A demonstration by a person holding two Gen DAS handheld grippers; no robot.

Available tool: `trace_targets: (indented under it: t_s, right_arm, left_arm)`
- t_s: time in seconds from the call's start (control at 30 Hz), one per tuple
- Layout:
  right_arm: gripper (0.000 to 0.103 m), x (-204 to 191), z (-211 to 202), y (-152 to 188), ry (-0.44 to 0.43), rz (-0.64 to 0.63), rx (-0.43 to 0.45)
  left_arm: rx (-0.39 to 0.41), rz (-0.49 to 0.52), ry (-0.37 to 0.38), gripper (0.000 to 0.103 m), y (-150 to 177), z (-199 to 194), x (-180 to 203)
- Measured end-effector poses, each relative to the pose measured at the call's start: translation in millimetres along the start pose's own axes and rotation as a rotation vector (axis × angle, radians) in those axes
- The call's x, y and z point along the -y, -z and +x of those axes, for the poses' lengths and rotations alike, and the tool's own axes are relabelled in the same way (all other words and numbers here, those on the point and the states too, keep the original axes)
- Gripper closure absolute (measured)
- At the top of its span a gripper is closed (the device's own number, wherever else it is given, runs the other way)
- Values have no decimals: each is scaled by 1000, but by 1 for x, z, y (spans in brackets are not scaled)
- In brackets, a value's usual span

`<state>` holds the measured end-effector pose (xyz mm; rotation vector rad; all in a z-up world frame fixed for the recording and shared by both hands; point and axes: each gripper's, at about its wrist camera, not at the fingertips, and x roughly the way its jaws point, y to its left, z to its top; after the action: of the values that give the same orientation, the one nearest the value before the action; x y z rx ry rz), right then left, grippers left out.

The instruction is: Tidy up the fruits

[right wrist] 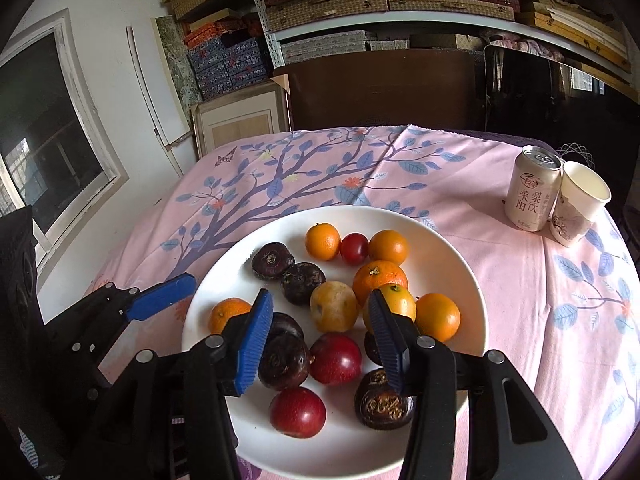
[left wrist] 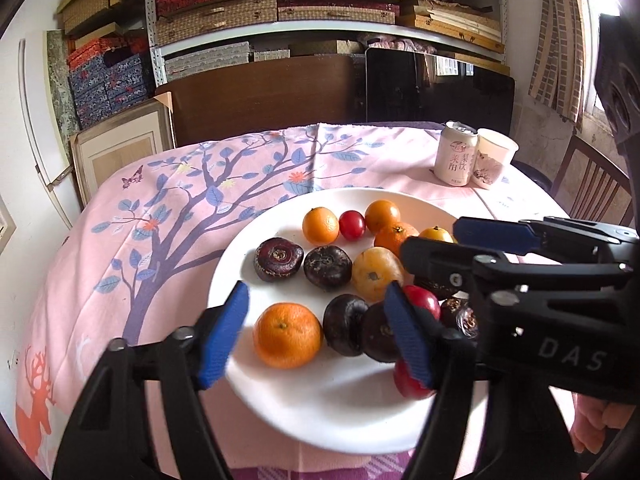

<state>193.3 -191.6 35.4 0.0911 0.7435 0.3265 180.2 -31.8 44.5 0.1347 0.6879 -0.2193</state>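
Both claw-mounted views share plate [left wrist: 280,420].

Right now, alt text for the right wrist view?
A white plate on a pink tree-print tablecloth holds oranges, red plums and dark water chestnuts. The open right gripper hovers over it, holding nothing. A drink can and paper cup stand beyond.

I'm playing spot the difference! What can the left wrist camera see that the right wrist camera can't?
Only the left wrist view shows a wooden chair at the right edge and the orange deer printed on the cloth.

Only the right wrist view shows a dark window in the left wall.

Both show the white plate of fruit, the can beside the paper cup, and the shelves of boxes. Both also show the left tool and right tool, open and empty.
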Motion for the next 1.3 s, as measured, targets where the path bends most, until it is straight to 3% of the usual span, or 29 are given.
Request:
trace_targets:
  t_s: [0.67,0.77,0.83,1.0,1.13,1.3]
  right_arm:
    - [47,-22,-78,55,-33,-37,100]
    - [42,-23,-89,65,-24,-42,130]
    - [39,-23,-96,72,-12,-47,154]
    - [20,-20,-114,95,7,-41,235]
    - [9,-11,-115,113,25,-36,239]
    - [5,0,-100,132,50,-16,143]
  left_arm:
    - [137,7,-43,22,39,-78,17]
    - [158,5,-49,20,45,-88,19]
    - [179,6,-72,12,50,-95,22]
    - [223,22,-117,5,63,-111,26]
    - [183,14,-89,5,75,-109,22]
    - [42,-60,-24,5,90,-90,9]
